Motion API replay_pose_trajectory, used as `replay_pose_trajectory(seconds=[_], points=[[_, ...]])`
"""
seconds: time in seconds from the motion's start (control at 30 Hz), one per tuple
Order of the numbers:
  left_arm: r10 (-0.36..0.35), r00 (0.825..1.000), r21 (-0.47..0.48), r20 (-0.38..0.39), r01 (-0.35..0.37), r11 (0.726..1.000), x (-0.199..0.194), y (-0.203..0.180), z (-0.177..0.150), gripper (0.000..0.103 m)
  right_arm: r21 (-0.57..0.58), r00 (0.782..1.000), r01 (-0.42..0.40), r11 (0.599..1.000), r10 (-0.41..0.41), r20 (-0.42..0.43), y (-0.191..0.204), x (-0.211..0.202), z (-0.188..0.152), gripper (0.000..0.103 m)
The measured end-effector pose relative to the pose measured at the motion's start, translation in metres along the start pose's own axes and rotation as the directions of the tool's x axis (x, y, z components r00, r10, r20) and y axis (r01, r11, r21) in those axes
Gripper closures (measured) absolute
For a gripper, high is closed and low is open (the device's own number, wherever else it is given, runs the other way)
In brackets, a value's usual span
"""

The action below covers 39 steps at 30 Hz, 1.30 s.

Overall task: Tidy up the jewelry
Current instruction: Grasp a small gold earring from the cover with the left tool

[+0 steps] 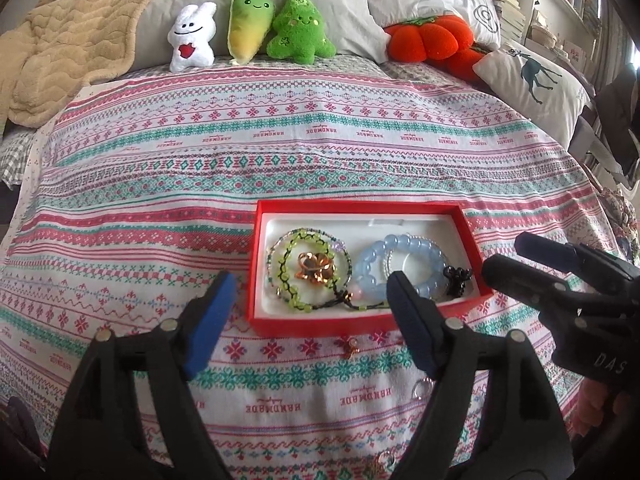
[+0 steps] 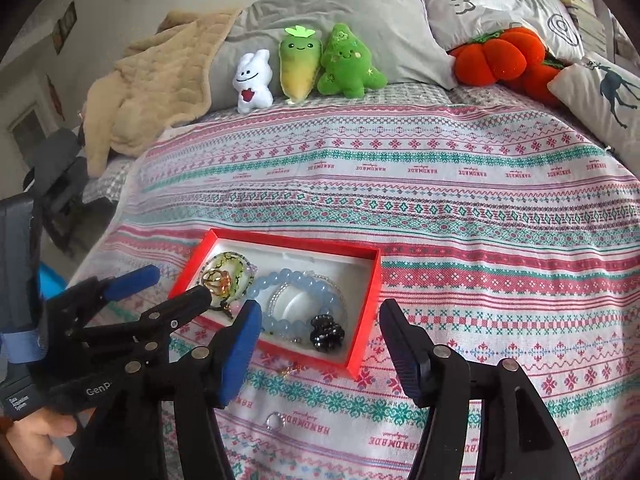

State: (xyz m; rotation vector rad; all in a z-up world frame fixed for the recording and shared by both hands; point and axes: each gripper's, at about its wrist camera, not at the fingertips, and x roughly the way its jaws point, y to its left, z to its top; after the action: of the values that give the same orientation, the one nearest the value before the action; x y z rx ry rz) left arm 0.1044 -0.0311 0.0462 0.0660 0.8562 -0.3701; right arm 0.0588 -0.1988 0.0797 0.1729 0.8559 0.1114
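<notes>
Hovering wide open and empty, the left hand-held gripper and right hand-held gripper flank loose pieces on the bed: a small silver ring nearest, a tiny gold charm beyond. At twelve o'clock, the shallow red cardboard box already holds bracelets and clips.

bedspread: "HANDMADE" woven in repeating rows, upside down, ahead of and under both grippers
right gripper: "DAS" on body
left gripper: "GenP…" cut off; "Data Acquisition System" on body
</notes>
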Motion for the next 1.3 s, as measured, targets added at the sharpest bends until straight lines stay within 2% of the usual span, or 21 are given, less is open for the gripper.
replay_pose_trajectory(seconds=[0.3, 0.53, 0.67, 0.9, 1.13, 1.3], points=[[0.006, 0.992, -0.059, -0.13, -0.014, 0.998, -0.004, 0.012, -0.017, 0.02, -0.001, 0.998, 0.026, 1.0, -0.026, -0.048, 0.002, -0.012, -0.013, 0.026], [0.025, 0.977, -0.081, -0.213, -0.043, 0.996, -0.008, 0.019, -0.034, 0.02, 0.007, 0.992, 0.064, 0.998, -0.063, -0.107, 0.002, -0.018, -0.026, 0.024], [0.013, 0.97, -0.076, -0.244, -0.033, 0.997, -0.013, 0.012, -0.044, 0.02, 0.02, 0.982, 0.106, 0.994, -0.101, -0.159, 0.0, -0.019, -0.034, 0.024], [-0.066, 0.945, -0.048, -0.32, 0.053, 0.997, -0.02, -0.014, -0.07, 0.02, 0.023, 0.966, 0.124, 0.992, -0.115, -0.23, -0.003, -0.021, -0.048, 0.024], [-0.139, 0.919, -0.056, -0.368, 0.127, 0.99, -0.02, -0.029, -0.083, 0.021, -0.003, 0.959, 0.135, 0.991, -0.131, -0.251, -0.001, -0.024, -0.057, 0.024], [-0.177, 0.895, -0.086, -0.409, 0.155, 0.984, -0.012, -0.035, -0.091, 0.036, -0.002, 0.955, 0.143, 0.99, -0.138, -0.261, -0.003, -0.024, -0.06, 0.024]])
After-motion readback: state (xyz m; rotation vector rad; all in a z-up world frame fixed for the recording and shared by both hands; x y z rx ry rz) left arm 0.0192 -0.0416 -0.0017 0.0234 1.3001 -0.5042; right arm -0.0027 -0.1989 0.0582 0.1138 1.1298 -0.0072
